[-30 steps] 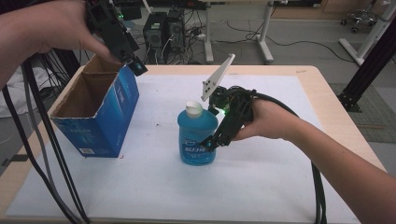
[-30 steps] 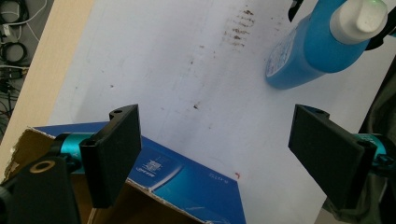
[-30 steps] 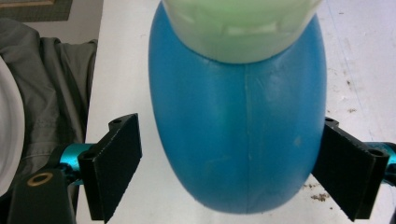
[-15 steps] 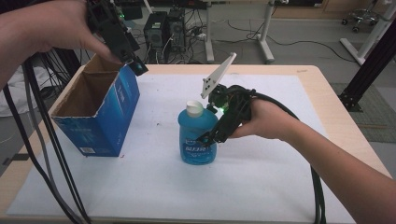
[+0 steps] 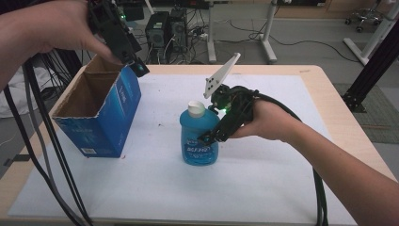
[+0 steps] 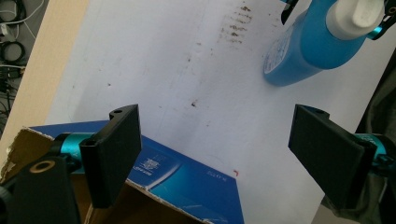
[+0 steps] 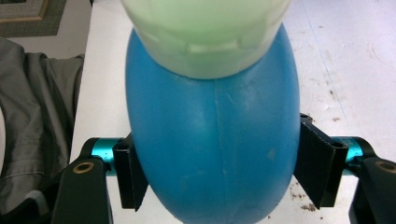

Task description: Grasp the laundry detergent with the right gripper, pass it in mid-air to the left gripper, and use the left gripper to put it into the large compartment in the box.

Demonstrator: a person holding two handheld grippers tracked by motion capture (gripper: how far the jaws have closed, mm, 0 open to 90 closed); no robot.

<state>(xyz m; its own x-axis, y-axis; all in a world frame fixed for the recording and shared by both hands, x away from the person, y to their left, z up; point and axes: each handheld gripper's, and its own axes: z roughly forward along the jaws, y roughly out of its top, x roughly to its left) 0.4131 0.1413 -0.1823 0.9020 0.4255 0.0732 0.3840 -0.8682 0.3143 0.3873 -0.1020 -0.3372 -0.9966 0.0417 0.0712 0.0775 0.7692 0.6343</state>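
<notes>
The bottle [image 5: 199, 139] was bright blue with a white cap [image 5: 196, 108]. The open box [image 5: 101, 113] was blue outside, brown cardboard inside.

The left hand [image 5: 56, 28] enters the high view from about 9 o'clock, raised, holding the left gripper [image 5: 136, 66] angled down toward 4 o'clock, jaws spread wide with nothing between them. The right forearm comes in from 4 o'clock; the right gripper [image 5: 209, 137] points toward 8 o'clock, jaws clamped.
</notes>
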